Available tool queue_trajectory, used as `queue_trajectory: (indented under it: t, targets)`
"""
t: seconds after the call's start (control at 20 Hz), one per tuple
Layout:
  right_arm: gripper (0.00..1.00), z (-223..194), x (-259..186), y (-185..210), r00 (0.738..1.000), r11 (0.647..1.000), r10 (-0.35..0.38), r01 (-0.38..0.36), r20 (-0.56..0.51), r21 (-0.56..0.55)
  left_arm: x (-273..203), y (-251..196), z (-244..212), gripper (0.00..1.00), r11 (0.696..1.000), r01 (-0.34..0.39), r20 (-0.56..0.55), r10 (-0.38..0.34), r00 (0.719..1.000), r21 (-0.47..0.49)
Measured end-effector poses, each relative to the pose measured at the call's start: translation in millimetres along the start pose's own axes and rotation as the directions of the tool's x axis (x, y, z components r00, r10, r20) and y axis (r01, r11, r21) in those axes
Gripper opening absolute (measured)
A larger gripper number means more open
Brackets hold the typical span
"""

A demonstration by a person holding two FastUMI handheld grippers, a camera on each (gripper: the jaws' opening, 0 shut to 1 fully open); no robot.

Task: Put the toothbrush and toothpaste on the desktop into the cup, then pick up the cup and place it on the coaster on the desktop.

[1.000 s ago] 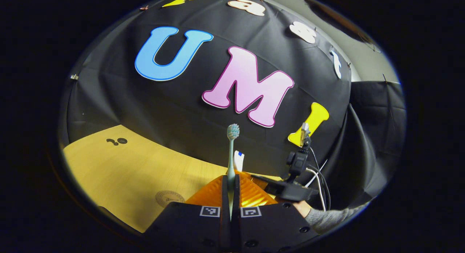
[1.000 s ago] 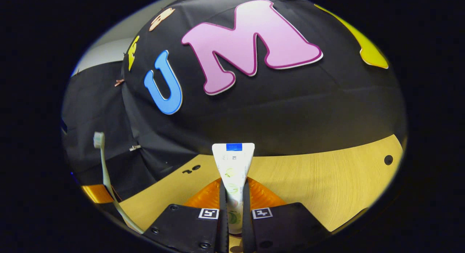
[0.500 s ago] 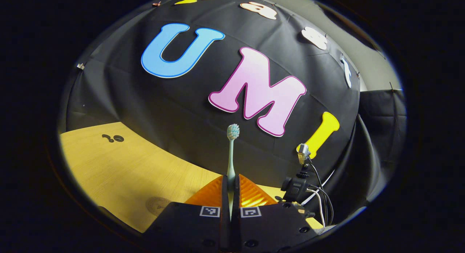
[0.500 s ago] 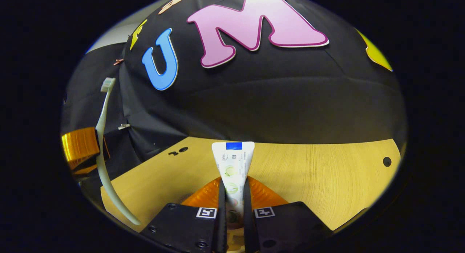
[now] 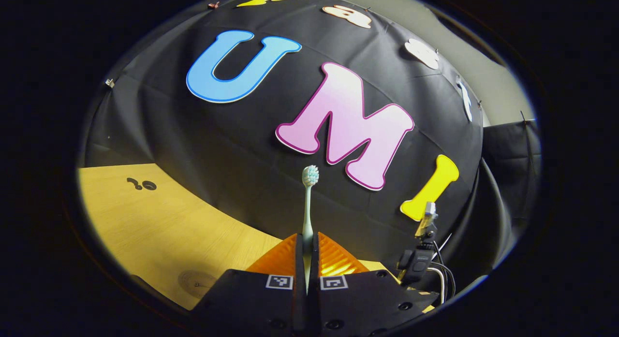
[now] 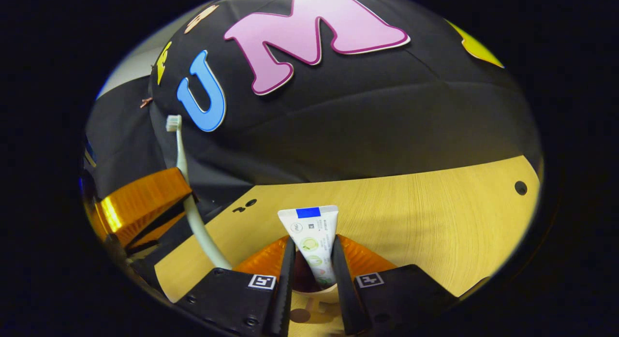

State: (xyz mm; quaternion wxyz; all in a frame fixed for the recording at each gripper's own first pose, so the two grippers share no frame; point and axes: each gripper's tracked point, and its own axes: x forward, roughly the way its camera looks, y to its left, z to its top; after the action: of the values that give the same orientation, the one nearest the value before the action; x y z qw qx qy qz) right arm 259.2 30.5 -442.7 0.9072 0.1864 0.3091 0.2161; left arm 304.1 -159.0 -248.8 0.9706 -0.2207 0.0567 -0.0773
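My left gripper [image 5: 307,238] is shut on the handle of a pale green toothbrush [image 5: 308,201], which stands upright with its bristles on top. The right gripper view also has that toothbrush [image 6: 180,153] and the left gripper [image 6: 140,206] at the left, close by. My right gripper [image 6: 313,241] is open, its fingers spread on either side of a white toothpaste tube [image 6: 312,233]. The tube's lower end sits inside the pale rim of a cup [image 6: 323,295] just below the fingers. A round coaster [image 5: 196,281] lies flat on the wooden desktop [image 5: 159,226], to the left of my left gripper.
The booth's black cloth wall stands close behind the desktop [image 6: 435,216]. Small dark holes [image 6: 521,187] mark the wood. The right gripper's camera mount and cables [image 5: 418,259] show low at the right of the left gripper view.
The right gripper's fingers have spread apart and the toothpaste has sunk lower, into the cup. The left gripper with the toothbrush has come closer to the right gripper.
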Motion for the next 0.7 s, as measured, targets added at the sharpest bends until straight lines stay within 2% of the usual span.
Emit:
queue_trajectory:
  t: [0.2, 0.25, 0.3, 0.4, 0.55, 0.7]
  targets:
    - [0.54, 32.6, -15.8, -1.4, 0.998, 0.993, 0.006, -0.015, 0.07, 0.118, 15.6, 8.4, -10.7, 0.06, 0.999, -0.028, 0.015, 0.029, 0.999, -0.035]
    - [0.46, 42.2, -21.2, -5.7, 0.996, 0.99, 0.001, -0.014, 0.094, 0.143, 19.4, 12.5, -17.1, 0.06, 0.999, -0.042, 0.009, 0.042, 0.999, -0.032]
    - [0.55, 49.3, -27.3, -9.9, 0.994, 0.986, -0.005, -0.013, 0.112, 0.165, 23.5, 16.2, -24.7, 0.06, 0.998, -0.055, 0.002, 0.056, 0.998, -0.031]
    - [0.55, 59.8, -38.7, -15.0, 0.989, 0.977, -0.016, -0.015, 0.144, 0.211, 29.7, 18.2, -34.2, 0.06, 0.997, -0.065, 0.0, 0.065, 0.998, -0.037]
    - [0.55, 56.6, -52.9, -29.3, 0.988, 0.974, -0.055, 0.022, 0.142, 0.225, 37.1, 17.5, -54.5, 0.06, 0.997, -0.07, -0.03, 0.069, 0.997, -0.028]
    - [0.55, 37.7, -63.9, -42.9, 0.992, 0.971, -0.086, 0.063, 0.091, 0.23, 38.0, 19.5, -80.4, 0.06, 0.996, -0.09, -0.075, 0.091, 0.993, 0.025]
